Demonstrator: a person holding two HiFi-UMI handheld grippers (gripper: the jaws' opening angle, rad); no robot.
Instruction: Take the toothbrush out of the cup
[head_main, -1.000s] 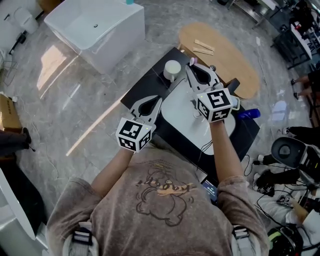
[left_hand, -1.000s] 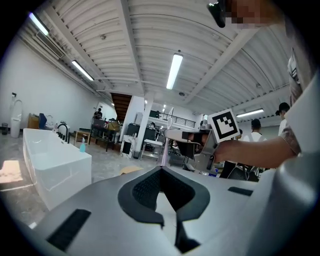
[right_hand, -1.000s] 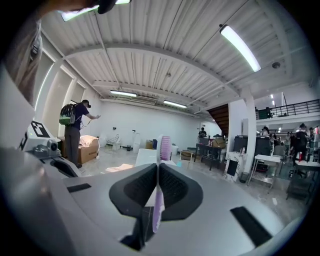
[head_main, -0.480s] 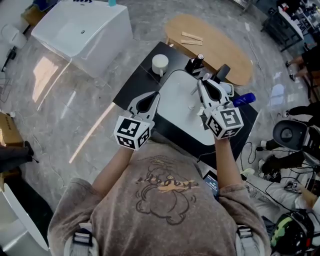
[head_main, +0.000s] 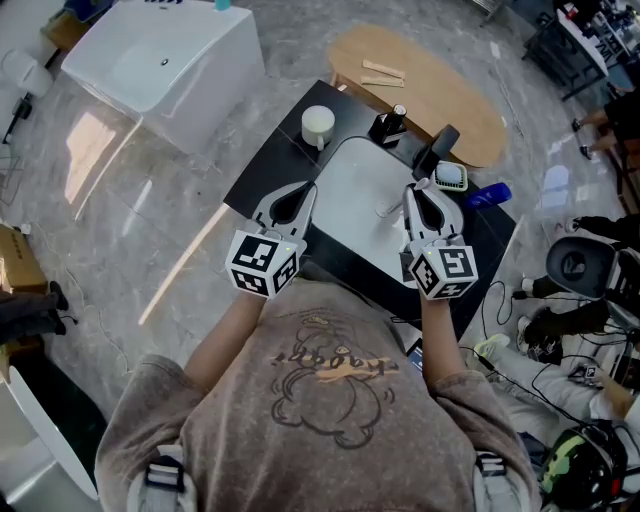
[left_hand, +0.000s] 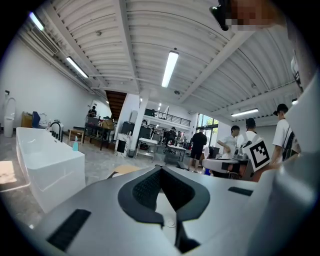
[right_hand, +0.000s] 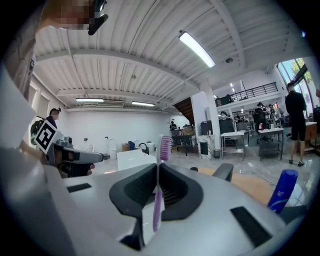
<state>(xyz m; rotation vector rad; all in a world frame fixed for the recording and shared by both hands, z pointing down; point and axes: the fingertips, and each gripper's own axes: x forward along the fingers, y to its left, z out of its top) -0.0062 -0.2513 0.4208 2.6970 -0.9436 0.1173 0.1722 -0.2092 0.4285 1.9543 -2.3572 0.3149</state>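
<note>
R tool (right_hand: 156, 166) clamps purple toothbrush (right_hand: 158, 197) upright, well apart from cup (head_main: 318, 123) on far-left counter (head_main: 268, 168); L tool (left_hand: 161, 168) closed, empty.

Both forearms reach forward, left hand-held gripper (head_main: 303, 190) closed empty, right hand-held gripper (head_main: 415, 192) clamping a toothbrush (right_hand: 158, 187).

Nothing here reads as a word or a number. The left cube (head_main: 262, 265) on the left gripper (head_main: 303, 187) and the right cube (head_main: 445, 272) on the right gripper (head_main: 413, 190) carry only black-and-white square marker patterns, no letters. Across the person's shirt (head_main: 325, 375) there's a drawn print with curly lettering, too warped and small to make out.
</note>
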